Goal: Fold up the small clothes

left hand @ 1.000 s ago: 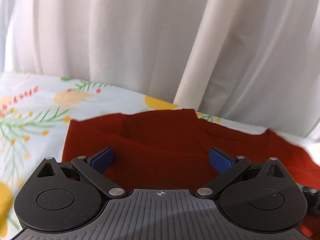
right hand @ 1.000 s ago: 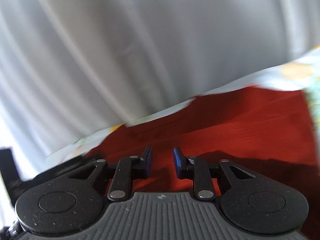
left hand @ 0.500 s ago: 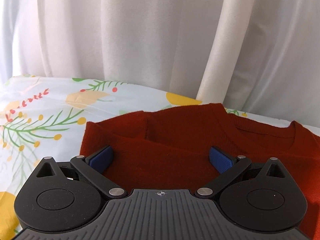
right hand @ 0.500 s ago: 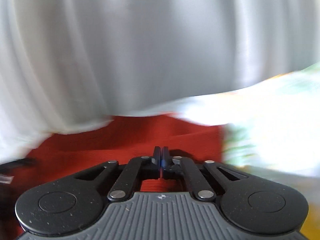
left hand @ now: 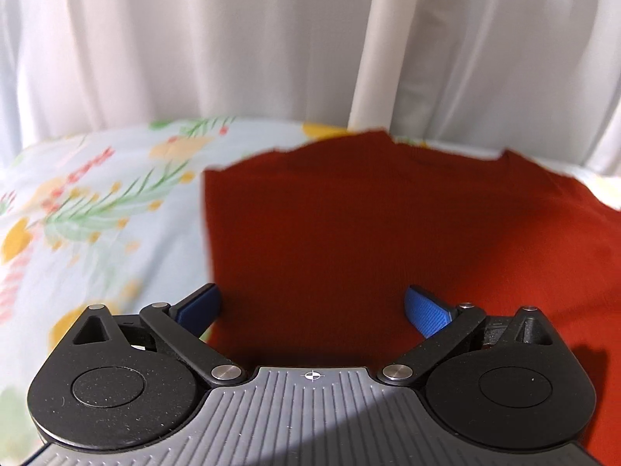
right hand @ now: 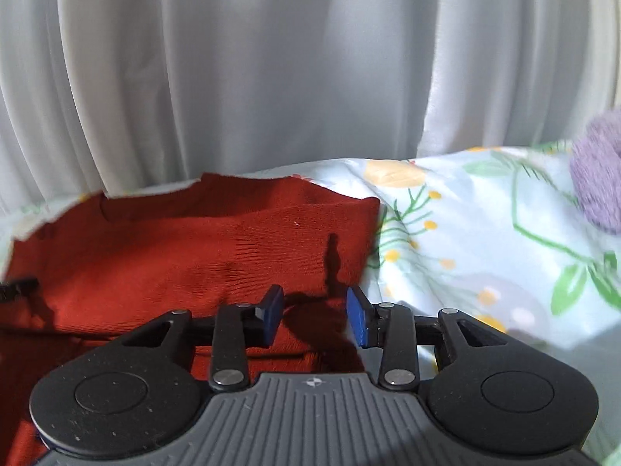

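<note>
Under my left tool (left hand: 312, 305) lies the red sweater (left hand: 349, 225), spread flat on a floral sheet (left hand: 97, 202) (pale blue, with yellow fruit and green sprigs). From the left wrist camera I see the blue pads (left hand: 427, 310) standing wide apart, with nothing pressed between them; the sweater is below them, and I cannot tell whether the tips touch the knit. Its straight left edge runs just past the left pad, and its neckline sits at the far side, close to a white curtain (left hand: 233, 46) hanging behind.

On the right wrist camera, my right tool (right hand: 315, 316) hangs over the sweater's right part (right hand: 174, 256), near the edge where red knit meets the sheet (right hand: 485, 240). Its jaws are opening, with a clear gap between the pads (right hand: 273, 312); cloth lies beneath that gap, but neither pad presses it. A folded layer of the sweater shows as a ridge across the far part, and the tool's shadow falls on the knit ahead of the tips. At the far right, a fuzzy purple thing (right hand: 597, 178) rests on the sheet, well apart from the sweater. The curtain (right hand: 271, 70) fills the background.
</note>
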Tool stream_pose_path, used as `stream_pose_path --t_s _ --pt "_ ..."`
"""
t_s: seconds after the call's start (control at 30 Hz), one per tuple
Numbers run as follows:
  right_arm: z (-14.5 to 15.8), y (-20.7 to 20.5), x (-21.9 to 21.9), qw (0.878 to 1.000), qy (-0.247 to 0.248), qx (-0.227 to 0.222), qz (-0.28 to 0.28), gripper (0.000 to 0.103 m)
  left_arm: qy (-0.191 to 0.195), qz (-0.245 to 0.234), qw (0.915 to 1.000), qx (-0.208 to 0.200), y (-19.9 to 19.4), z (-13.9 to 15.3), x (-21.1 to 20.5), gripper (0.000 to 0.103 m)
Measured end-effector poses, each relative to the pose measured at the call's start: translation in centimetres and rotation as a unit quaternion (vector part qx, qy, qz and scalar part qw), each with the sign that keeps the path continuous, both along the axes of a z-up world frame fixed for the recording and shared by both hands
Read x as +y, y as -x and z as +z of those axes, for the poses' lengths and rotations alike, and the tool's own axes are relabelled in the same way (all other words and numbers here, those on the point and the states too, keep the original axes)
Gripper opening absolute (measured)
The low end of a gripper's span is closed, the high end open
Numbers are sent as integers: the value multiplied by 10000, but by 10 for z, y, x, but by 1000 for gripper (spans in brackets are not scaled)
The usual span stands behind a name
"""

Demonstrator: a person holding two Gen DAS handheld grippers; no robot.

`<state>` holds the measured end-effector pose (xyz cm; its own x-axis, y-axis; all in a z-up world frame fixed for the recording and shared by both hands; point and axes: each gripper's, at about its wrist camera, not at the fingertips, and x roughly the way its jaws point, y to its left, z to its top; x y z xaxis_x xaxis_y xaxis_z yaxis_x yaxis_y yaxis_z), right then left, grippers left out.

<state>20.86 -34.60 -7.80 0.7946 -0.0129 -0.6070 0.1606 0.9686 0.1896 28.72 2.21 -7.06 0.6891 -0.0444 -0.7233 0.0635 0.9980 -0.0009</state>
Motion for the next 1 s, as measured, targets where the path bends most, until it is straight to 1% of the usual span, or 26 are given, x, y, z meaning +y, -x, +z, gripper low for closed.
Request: stream_pose_path --t_s 0.07,0.1,0.17,0.2,0.23,0.3,0.4,0.47,0.5,0.57,0.6,0.63,0.7,0.77,0.8,0.83,0.87,0.93,0.97,1.0 --pt "5 29 3 9985 -459 33 301 36 139 -123 9998 100 30 6 10 99" --pt "3 43 3 9954 -796 167 507 38 221 -175 9995 146 46 8 15 98" --pt "-3 70 4 9846 -1415 637 803 38 311 -210 9988 299 77 11 26 94" --pt "-8 84 5 9801 -1567 862 860 38 348 -187 9985 382 92 12 32 93" --pt "-9 102 7 9775 -1617 1045 866 38 379 -148 9981 461 107 14 37 93" --pt "-11 136 5 9768 -1576 1190 828 38 392 -47 9973 627 135 16 47 93" --pt "-3 171 -1 9748 -1429 1491 844 38 366 113 9956 858 170 18 59 93" --pt "1 182 -12 9722 -1108 1913 768 38 407 229 9945 938 188 20 68 93" --pt "5 191 -21 9727 -1049 1950 700 38 425 295 9939 973 196 20 72 93" --pt "11 204 -36 9726 -1272 1856 588 38 490 391 9923 1067 208 20 79 89" --pt "10 207 -41 9715 -1432 1809 536 38 540 441 9911 1136 213 19 83 84" --pt "10 214 -47 9691 -1603 1811 495 38 601 474 9897 1214 217 18 86 81" --pt "3 217 -55 9613 -1910 1938 427 37 806 493 9871 1295 226 17 91 78" --pt "-6 215 -58 9496 -2393 1975 451 37 1044 548 9831 1402 231 14 95 70" --pt "-9 217 -60 9436 -2621 1975 431 32 1116 607 9818 1409 235 14 97 67" --pt "-11 219 -61 9390 -2781 1972 441 24 1155 629 9814 1399 236 15 98 63" --pt "-12 221 -61 9364 -2875 1963 448 21 1200 629 9805 1425 237 15 100 61" --pt "-17 221 -62 9336 -2970 1952 459 15 1243 674 9787 1489 239 16 105 49" --pt "-18 221 -62 9318 -3013 1972 461 14 1298 677 9773 1531 241 16 107 46" --pt "-19 221 -63 9307 -3043 1974 476 10 1364 691 9757 1571 242 17 109 43"
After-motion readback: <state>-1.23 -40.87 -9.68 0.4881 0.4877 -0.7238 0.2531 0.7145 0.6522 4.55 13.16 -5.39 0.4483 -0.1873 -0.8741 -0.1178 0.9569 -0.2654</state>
